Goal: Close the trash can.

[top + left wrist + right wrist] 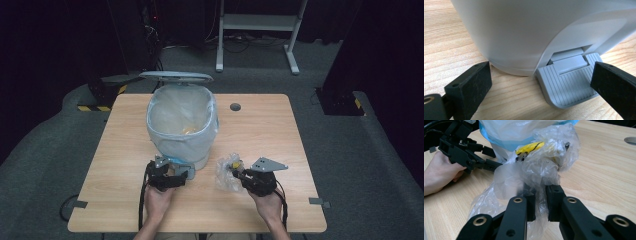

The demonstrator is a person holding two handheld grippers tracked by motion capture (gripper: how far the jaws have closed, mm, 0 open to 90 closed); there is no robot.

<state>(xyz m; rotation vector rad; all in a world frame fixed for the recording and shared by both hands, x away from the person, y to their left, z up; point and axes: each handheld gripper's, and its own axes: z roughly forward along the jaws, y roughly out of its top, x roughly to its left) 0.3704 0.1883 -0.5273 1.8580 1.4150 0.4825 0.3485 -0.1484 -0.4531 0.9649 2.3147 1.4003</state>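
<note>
A white pedal bin (167, 142) lined with a clear bag stands mid-table, its lid (175, 76) raised. My left gripper (184, 171) sits at the bin's front base. In the left gripper view it (541, 87) is open, one jaw on either side of the grey ribbed pedal (569, 85), with neither touching it. A crumpled clear plastic bag (225, 172) with something yellow inside lies right of the bin. My right gripper (235, 173) is shut on it. In the right gripper view the jaws (540, 202) pinch the film of the bag (536, 167).
The wooden table (260, 135) has a round cable hole (235, 106) behind the bin on the right. The other hand (439, 172) and the left gripper (474, 152) lie left of the bag. A white desk frame (255, 30) stands on the floor beyond.
</note>
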